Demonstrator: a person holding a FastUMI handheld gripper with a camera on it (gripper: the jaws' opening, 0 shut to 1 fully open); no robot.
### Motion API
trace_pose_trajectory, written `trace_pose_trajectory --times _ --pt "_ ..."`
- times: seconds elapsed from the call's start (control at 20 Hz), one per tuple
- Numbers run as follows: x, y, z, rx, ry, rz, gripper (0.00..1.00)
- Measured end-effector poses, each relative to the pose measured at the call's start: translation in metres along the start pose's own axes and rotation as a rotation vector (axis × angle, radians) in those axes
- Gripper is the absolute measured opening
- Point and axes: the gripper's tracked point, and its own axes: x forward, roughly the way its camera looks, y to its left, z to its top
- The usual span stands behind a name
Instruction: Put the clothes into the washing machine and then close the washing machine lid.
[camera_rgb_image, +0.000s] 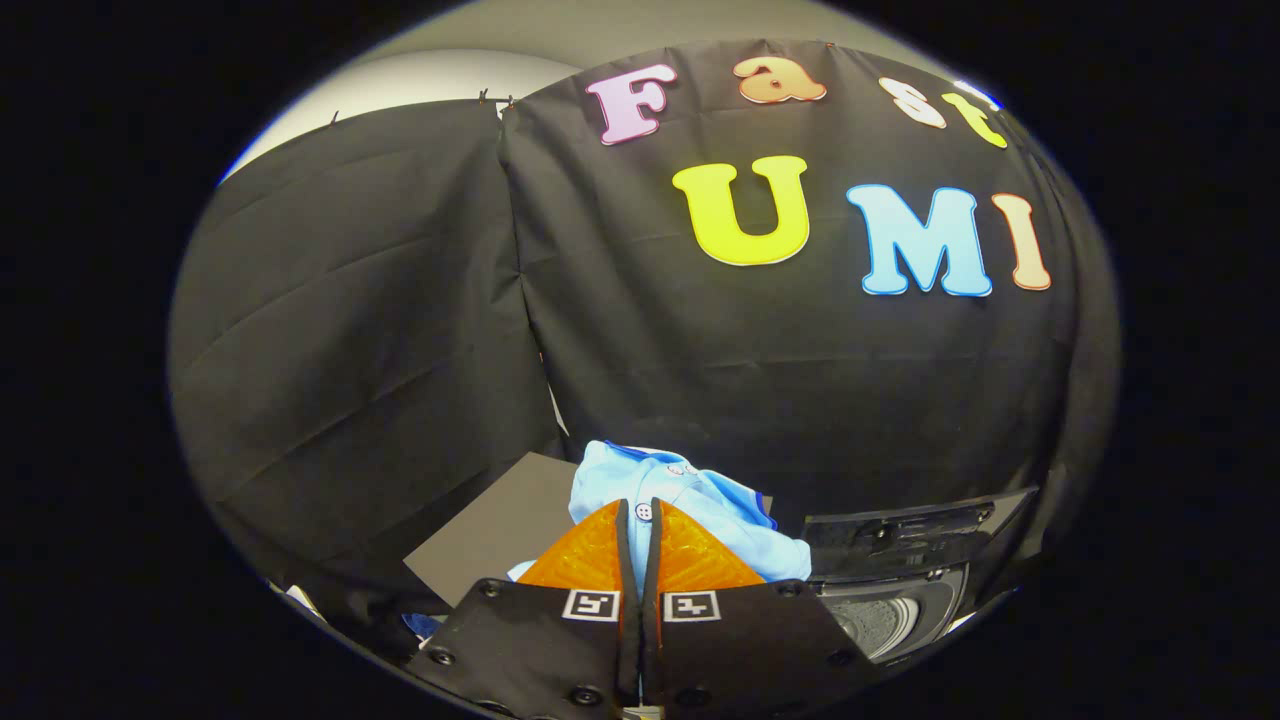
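The gripper (640, 515) had its two fingers drawn nearly together, with a fold of the light blue shirt (690, 505) pinched in the narrow slit between them; a small white button showed right at the tips. Both fingers appeared to press on the cloth, so the hold looked firm, though how much fabric lay inside the pinch could not be told. The rest of the shirt bunched up just ahead of the fingers and spilled down on either side of them, held up in the air against the booth's black wall. Beyond and below it on the fingers' left lay a dark flat board (495, 520). On their right, lower down, sat the washer (880, 615), its dark lid (915, 530) raised and its drum opening showing pale ribbing inside.

The step in hand seemed to be the carry: the shirt was lifted but not yet over the drum. The next move likely called for swinging right and down until the bundle hung above the opening, then parting the fingers there, keeping the trailing cloth clear of the rim. The lid remained to be closed.
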Motion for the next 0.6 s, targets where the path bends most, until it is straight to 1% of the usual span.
trace_pose_trajectory --times 0.2,0.4,0.6 --pt "-0.021 -0.022 0.016 -0.005 -0.026 0.009 0.02" --pt "-0.041 -0.048 0.021 -0.003 -0.046 0.004 0.02" --pt "-0.064 -0.087 0.028 0.003 -0.071 -0.026 0.02"
